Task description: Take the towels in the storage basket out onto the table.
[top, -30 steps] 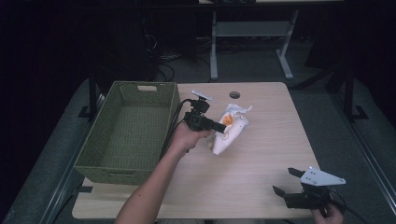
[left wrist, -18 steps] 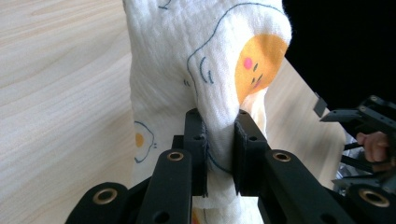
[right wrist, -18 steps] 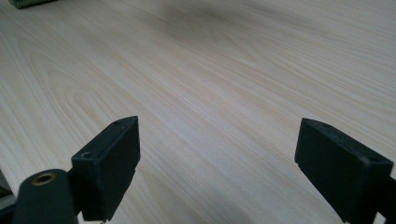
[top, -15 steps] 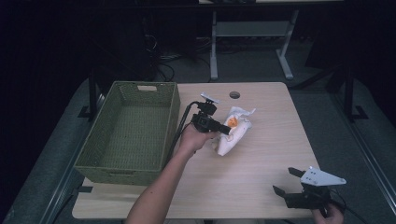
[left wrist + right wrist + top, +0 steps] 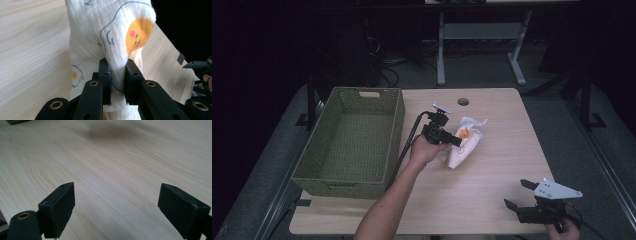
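Jaws of the left gripper (image 5: 117,82) were clenched on a fold of the white egg-print cloth (image 5: 110,37), mid-table, just right of the green woven basket (image 5: 347,172). Cloth looked soft, light, floppy; it would likely sag and drape, so pinching a bunched fold as here seemed best. Far right, near edge of the wooden table (image 5: 507,135), the right gripper (image 5: 117,207) sat released, jaws wide, grasping nothing.
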`<state>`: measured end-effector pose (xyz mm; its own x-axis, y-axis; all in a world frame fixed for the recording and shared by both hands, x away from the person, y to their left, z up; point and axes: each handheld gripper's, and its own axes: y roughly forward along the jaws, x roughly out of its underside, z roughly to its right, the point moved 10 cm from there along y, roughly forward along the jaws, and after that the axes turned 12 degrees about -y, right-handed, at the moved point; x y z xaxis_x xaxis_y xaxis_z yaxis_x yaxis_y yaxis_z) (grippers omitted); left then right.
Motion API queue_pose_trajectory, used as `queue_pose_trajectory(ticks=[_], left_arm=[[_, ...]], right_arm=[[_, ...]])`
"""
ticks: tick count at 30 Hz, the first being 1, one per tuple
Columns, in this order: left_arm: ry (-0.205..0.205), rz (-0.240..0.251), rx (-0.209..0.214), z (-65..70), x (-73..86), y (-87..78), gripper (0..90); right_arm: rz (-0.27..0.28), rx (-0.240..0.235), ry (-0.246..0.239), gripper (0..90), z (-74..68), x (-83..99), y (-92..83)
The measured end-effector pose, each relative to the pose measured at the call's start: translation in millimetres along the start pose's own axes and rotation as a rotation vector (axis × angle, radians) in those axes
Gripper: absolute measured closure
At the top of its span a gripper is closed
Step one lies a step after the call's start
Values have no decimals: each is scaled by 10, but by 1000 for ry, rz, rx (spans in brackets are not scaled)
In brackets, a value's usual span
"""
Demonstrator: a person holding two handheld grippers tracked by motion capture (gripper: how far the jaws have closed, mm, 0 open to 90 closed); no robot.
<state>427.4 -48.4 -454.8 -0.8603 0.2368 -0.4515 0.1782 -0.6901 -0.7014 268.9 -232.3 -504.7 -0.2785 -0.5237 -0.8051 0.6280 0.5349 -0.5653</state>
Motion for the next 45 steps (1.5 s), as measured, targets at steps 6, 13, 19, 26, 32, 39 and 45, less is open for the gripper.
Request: queue_pose_trajectory(ticks=[6,13,19,26,32,39,45], left_arm=[[8,-13,-17,-9,30,86,784],[8,-17,-47,-76,60,139,784],[9,-30,-57,-125,85,175,777],[12,-40,-92,-184,127,223,711],[16,-27,-93,-164,143,208,677],[38,-9,-94,-120,167,144,655],[58,14,-72,-37,232,73,655]], right_arm=[[2,-1,-3,138,1,-2,5],[0,1,-9,138,7,1,8],[-2,0,-6,138,6,2,11],[-2,-1,1,139,9,10,1],[-9,0,-2,138,2,10,8],[-12,4,-4,139,10,11,11],[-17,3,-10,139,5,15,22]])
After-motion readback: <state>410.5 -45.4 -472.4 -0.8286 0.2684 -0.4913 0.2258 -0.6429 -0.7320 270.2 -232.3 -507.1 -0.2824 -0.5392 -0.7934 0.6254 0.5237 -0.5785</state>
